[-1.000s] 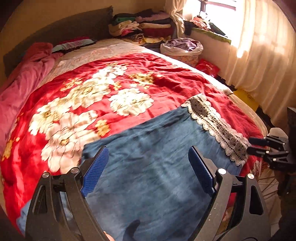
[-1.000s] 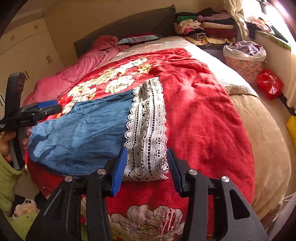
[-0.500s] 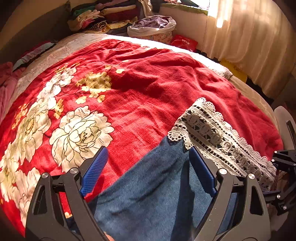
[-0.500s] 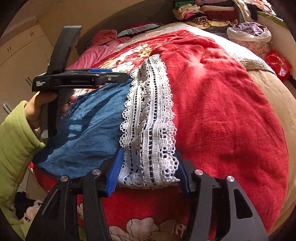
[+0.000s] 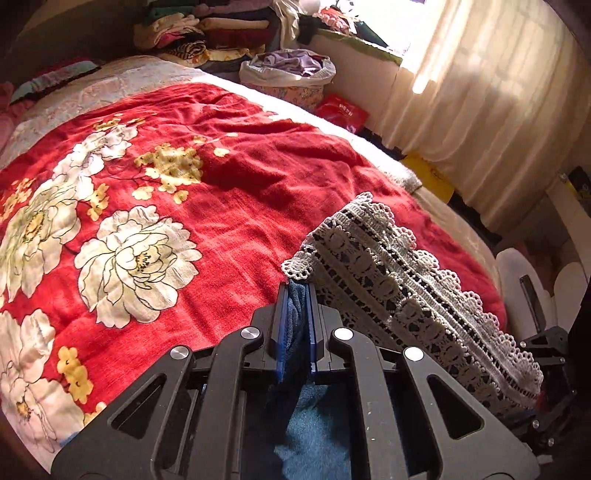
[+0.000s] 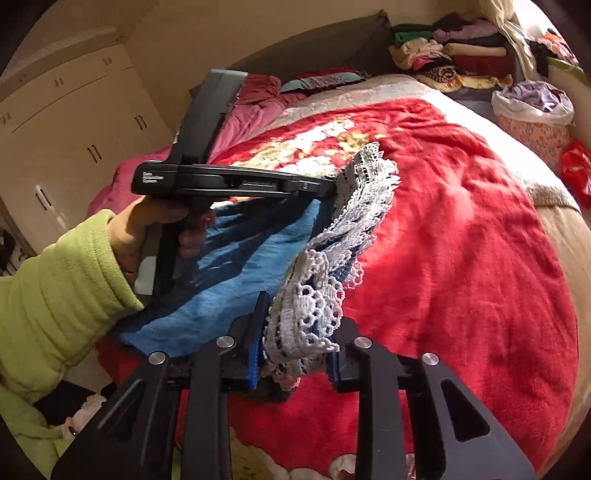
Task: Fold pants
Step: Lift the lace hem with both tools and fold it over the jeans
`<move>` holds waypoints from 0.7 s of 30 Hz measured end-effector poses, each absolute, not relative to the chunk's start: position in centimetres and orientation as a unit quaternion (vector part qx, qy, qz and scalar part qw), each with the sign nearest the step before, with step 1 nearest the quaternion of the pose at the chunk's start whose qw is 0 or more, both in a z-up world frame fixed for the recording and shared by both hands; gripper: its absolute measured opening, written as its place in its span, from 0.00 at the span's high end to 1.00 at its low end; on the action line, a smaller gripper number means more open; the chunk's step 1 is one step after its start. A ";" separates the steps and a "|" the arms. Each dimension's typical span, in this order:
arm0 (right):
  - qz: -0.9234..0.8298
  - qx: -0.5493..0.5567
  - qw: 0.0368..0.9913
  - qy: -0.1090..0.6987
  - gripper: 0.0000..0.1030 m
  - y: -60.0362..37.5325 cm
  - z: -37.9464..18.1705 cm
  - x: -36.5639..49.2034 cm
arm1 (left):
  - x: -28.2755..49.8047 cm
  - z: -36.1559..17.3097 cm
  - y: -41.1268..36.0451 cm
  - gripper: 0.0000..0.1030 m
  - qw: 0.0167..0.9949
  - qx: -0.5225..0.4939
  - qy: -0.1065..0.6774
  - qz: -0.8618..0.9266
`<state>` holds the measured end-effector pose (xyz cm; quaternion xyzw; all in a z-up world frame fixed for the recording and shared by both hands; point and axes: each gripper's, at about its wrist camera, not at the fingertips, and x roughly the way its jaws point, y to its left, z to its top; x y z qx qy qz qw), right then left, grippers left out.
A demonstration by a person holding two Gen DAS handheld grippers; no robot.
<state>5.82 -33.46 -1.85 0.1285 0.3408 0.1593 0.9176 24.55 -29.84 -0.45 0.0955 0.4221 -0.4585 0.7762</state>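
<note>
Blue pants (image 6: 240, 277) with a white lace hem (image 6: 317, 295) lie on the red floral blanket (image 6: 461, 258). My left gripper (image 5: 297, 291) is shut on blue cloth right beside the far corner of the lace hem (image 5: 406, 295). From the right wrist view, the left gripper (image 6: 325, 186) is seen side-on, held by a hand in a green sleeve (image 6: 55, 295). My right gripper (image 6: 304, 314) has the near end of the lace bunched between its closing jaws, pads against it. The hem hangs raised between the two grippers, off the blanket.
Folded clothes (image 5: 207, 33) are stacked at the bed's head. A laundry basket (image 5: 291, 77) and a red bag (image 5: 343, 110) stand beside the bed, below the curtain (image 5: 480, 110). A cream wardrobe (image 6: 74, 129) is on the left. The blanket (image 5: 221, 184) stretches out beyond the hem.
The left gripper moved to the far lace corner and shut on the blue cloth. The right jaws narrowed on the near lace end. The hem rose off the blanket.
</note>
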 end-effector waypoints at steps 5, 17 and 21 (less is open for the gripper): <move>0.201 0.100 0.921 0.319 0.76 -30.1 0.7 6.0 | 24.5 2.0 -24.7 0.97 0.790 0.024 0.402 -0.462; 0.285 -0.007 0.881 0.377 0.76 -16.6 -1.6 8.7 | 24.3 -0.6 -9.7 0.60 0.836 -0.079 0.442 -0.315; 0.283 -0.052 0.869 0.403 0.76 -13.3 -3.9 8.6 | 23.7 -1.4 -4.2 0.53 0.838 -0.150 0.450 -0.270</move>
